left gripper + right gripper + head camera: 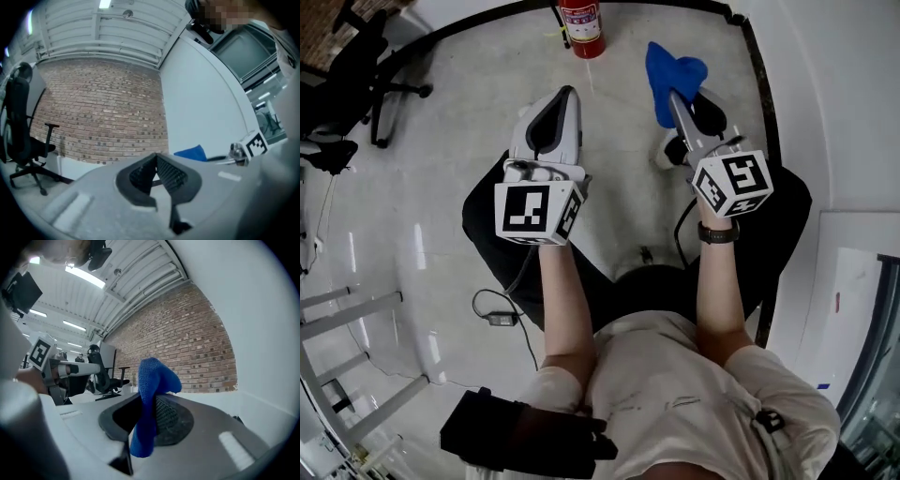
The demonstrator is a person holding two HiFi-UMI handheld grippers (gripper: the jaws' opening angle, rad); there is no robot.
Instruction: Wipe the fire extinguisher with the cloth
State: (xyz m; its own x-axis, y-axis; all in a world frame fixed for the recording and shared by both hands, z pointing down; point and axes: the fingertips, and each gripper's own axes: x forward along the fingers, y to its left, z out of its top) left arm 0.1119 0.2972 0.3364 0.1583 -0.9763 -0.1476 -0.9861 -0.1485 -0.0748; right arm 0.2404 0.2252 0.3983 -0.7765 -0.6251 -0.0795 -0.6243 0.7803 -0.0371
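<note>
Cloth: your right gripper [677, 105] is clamped on the blue cloth [673, 67]. It bunches up over the tips and a tail hangs down between the jaws. The pinch is solid, but there isn't much loose fabric out front to wipe with.
Left gripper: your left gripper [569, 91] is closed on nothing and held up beside the right one.
Extinguisher: the red extinguisher [583, 26] stands upright on the floor [459, 122] ahead of you, near the wall [797, 75] and well apart from both grippers. I'd say the wiping hasn't started.
How to do it: bring the cloth to the side of the cylinder and lead with the bunched part, not the bare tips. Then stroke up and down the body. It's free-standing, so it'll probably slide or tip if you push sideways. I'd steady its top with the left gripper.
In the way: nothing sits between you and it. The black hose on its left side looks like it could snag the cloth.
Around: there's a chair [356, 66] off to the left and a cable [520, 309] on the floor by your legs, so mind your feet if you step in.
</note>
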